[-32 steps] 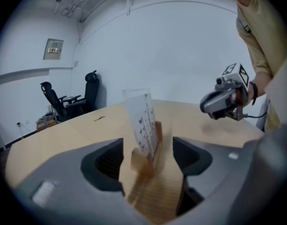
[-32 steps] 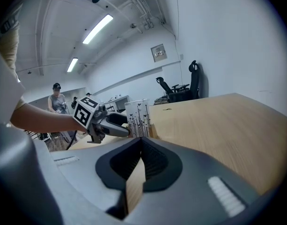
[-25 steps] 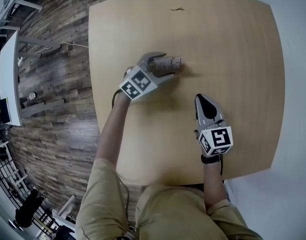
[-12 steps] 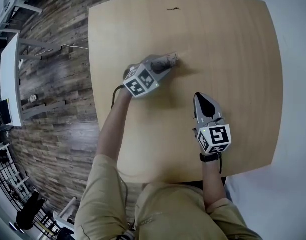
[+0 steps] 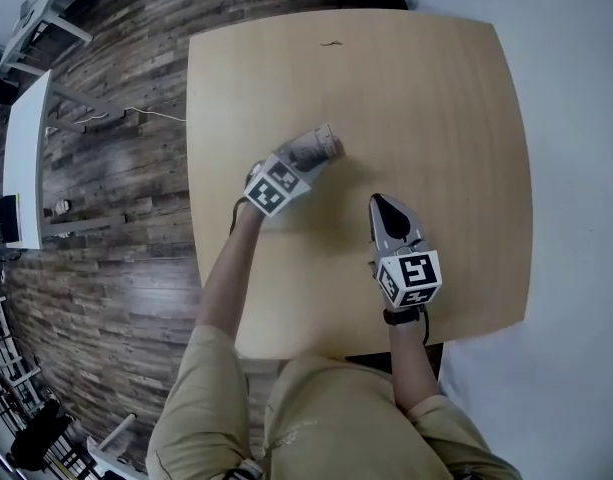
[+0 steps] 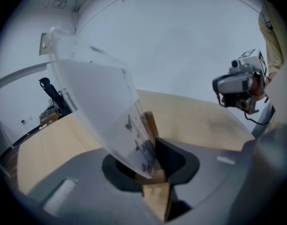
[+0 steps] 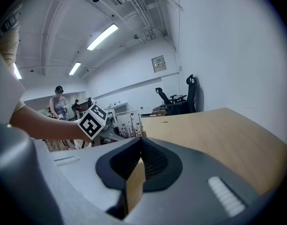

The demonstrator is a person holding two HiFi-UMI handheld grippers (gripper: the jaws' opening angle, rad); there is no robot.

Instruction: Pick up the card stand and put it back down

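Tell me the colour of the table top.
Light tan wood table; best in the head view.

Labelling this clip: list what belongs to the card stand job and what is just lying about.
In the job: card stand; left gripper, its jaws just closed on the stand's base; table.
Lying about: right gripper, shut and empty; dark scrap near the table's far edge; office chair behind.

Khaki clothes; grey left gripper (image 5: 319, 151) and right gripper (image 5: 380, 202), each bearing black-and-white square markers; black wrist strap (image 5: 404, 316).
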